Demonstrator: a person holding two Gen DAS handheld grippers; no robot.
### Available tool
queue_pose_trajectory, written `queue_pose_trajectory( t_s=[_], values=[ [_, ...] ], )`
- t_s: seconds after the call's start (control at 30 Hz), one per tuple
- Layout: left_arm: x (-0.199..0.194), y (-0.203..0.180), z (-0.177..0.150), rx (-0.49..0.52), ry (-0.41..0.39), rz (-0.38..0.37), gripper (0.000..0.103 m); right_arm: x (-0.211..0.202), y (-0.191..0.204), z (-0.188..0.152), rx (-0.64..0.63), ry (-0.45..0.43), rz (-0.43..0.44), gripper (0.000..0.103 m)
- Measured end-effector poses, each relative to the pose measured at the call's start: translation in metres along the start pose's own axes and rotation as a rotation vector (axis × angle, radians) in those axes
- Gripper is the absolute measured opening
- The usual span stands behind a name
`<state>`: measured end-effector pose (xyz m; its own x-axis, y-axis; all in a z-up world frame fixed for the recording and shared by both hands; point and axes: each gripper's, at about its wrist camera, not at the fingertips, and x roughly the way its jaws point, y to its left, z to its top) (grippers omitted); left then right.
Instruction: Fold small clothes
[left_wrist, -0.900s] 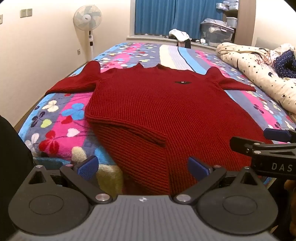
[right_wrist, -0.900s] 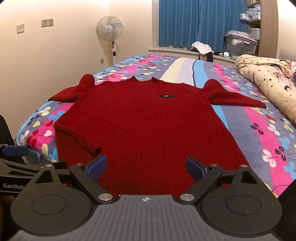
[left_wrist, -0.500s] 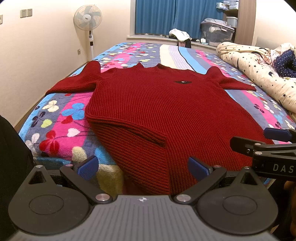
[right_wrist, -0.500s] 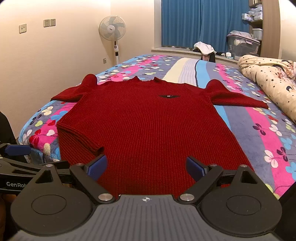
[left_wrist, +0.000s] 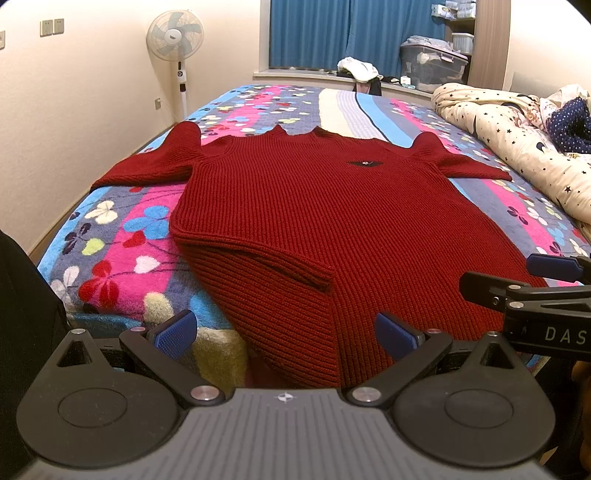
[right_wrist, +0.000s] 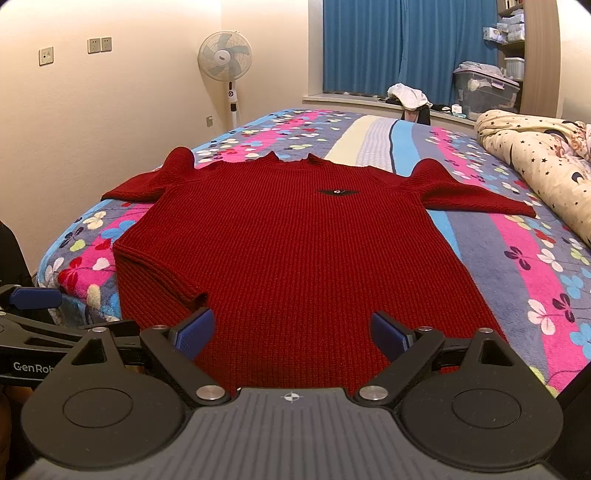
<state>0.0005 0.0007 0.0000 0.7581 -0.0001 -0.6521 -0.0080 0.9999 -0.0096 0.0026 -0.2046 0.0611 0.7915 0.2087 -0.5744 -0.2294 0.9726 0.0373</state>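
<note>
Trouble from here would most likely start at the sweater's hem. The red knit sweater (left_wrist: 332, 221) lies spread face-up along the bed (right_wrist: 524, 266), neckline away, both short sleeves out to the sides, and its near hem hangs over the bed's near edge. At the near-left corner of the sweater one layer has flipped up into a loose flap (left_wrist: 258, 258); a fold made over that would probably lock in a crooked ridge. The ribbed knit looks thick and stretchy, so a pinch that catches only the top layer could drag it askew from the layer beneath, and the fleecy bedspread may cling and pull the far side out of line.

Left gripper (left_wrist: 284, 332) and right gripper (right_wrist: 291, 332) both stand wide apart and hold nothing, poised just short of the sweater's hem, the left nearer the flapped corner.

Beyond the sweater, the bedspread shows flowered stripes of pink, blue and grey. A star-print quilt (right_wrist: 535, 158) is bunched to the sweater's right. A standing fan (right_wrist: 225, 59) is past its left sleeve, against the cream wall. Blue curtains (right_wrist: 399, 48) hang behind the far end, with a clear storage bin (right_wrist: 484, 88) on the sill; its contents are too small to tell.
</note>
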Motion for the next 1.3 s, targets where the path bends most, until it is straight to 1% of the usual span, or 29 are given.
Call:
queue_pose_trajectory(
  t_s=[0.83,0.93,1.0,1.07,1.1,1.17,1.2,1.27,1.3],
  values=[
    [0.0,-0.001,0.0,0.001,-0.002,0.0,0.102,0.001,0.0,0.0,0.0,-0.001,0.0,0.092],
    [-0.004,0.002,0.003,0.001,-0.029,-0.003,0.102,0.001,0.003,0.001,0.006,-0.011,-0.005,0.092],
    [-0.009,0.002,0.008,0.007,-0.064,0.001,0.102,-0.002,-0.001,0.003,0.026,-0.029,-0.004,0.09],
    [-0.016,0.004,0.018,0.019,-0.123,-0.005,0.097,-0.005,-0.006,0.007,0.057,-0.048,0.006,0.089],
    [-0.018,0.006,0.024,0.026,-0.182,-0.014,0.096,-0.007,-0.01,0.009,0.075,-0.061,0.011,0.088],
    [-0.017,0.01,0.039,0.049,-0.199,-0.041,0.088,-0.011,-0.016,0.015,0.113,-0.084,0.02,0.088],
    [-0.014,0.011,0.047,0.06,-0.189,-0.052,0.081,-0.013,-0.019,0.02,0.127,-0.1,0.023,0.088],
    [-0.011,0.019,0.071,0.065,-0.231,-0.079,0.07,-0.015,-0.024,0.027,0.135,-0.131,0.026,0.084],
    [-0.004,0.028,0.089,0.045,-0.238,-0.101,0.067,-0.017,-0.028,0.034,0.137,-0.151,0.032,0.082]
  ],
)
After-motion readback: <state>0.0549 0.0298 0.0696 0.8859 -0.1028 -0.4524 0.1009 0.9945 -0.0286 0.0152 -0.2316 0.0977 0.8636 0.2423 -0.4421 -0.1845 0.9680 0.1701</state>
